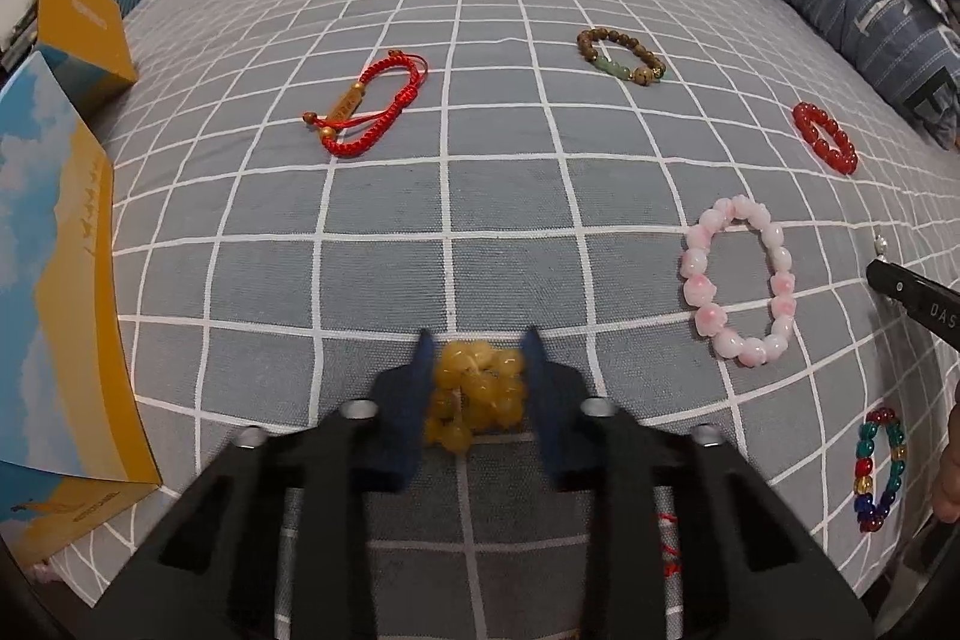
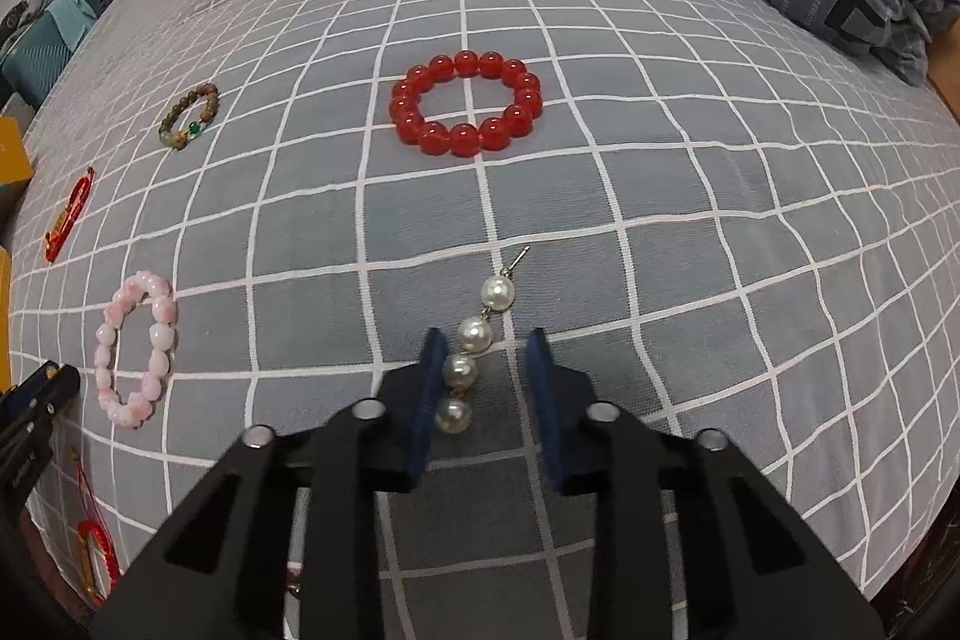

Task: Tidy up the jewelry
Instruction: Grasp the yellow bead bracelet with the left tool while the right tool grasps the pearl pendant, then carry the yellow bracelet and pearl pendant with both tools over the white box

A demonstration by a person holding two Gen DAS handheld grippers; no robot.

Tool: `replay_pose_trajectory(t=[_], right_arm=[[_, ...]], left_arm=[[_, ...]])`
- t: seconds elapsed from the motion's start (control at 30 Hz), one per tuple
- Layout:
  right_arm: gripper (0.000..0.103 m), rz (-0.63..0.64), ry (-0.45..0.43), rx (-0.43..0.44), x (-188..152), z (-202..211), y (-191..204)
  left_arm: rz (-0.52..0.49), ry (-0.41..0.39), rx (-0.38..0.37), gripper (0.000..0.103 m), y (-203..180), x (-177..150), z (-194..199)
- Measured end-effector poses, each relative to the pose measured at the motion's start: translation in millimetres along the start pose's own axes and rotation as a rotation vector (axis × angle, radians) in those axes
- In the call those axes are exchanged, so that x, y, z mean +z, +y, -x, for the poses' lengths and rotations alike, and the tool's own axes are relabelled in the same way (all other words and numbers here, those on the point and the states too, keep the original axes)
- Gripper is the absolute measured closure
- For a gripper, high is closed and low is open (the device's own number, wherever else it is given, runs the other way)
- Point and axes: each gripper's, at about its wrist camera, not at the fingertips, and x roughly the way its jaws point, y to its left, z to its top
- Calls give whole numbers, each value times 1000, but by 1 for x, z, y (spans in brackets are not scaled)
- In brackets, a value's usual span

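Left wrist | yellow bead bracelet (image 1: pixel 477 394) between left hand-held gripper (image 1: pixel 478 358) fingers

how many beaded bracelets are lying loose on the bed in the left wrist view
4: brown wooden bead bracelet far centre-right, red glossy bead bracelet far right, pink flower bead bracelet right, multicoloured translucent bead bracelet near right edge. Others may be hidden.

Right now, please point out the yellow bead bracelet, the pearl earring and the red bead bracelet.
yellow bead bracelet (image 1: pixel 474 394): left wrist view, on the bunched beads.
pearl earring (image 2: pixel 475 333): right wrist view, on its second pearl.
red bead bracelet (image 2: pixel 465 140): right wrist view, on a near bead.
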Motion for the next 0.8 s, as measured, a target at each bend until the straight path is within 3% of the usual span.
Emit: replay_pose_trajectory(t=[0.2, 0.8], right_arm=[[93, 5, -30, -21, -3, 5, 1], [92, -3, -136, -19, -4, 26, -3]], left_arm=[[1, -21, 4, 88, 0, -3, 7], [25, -106, 6, 89, 5, -3, 31]])
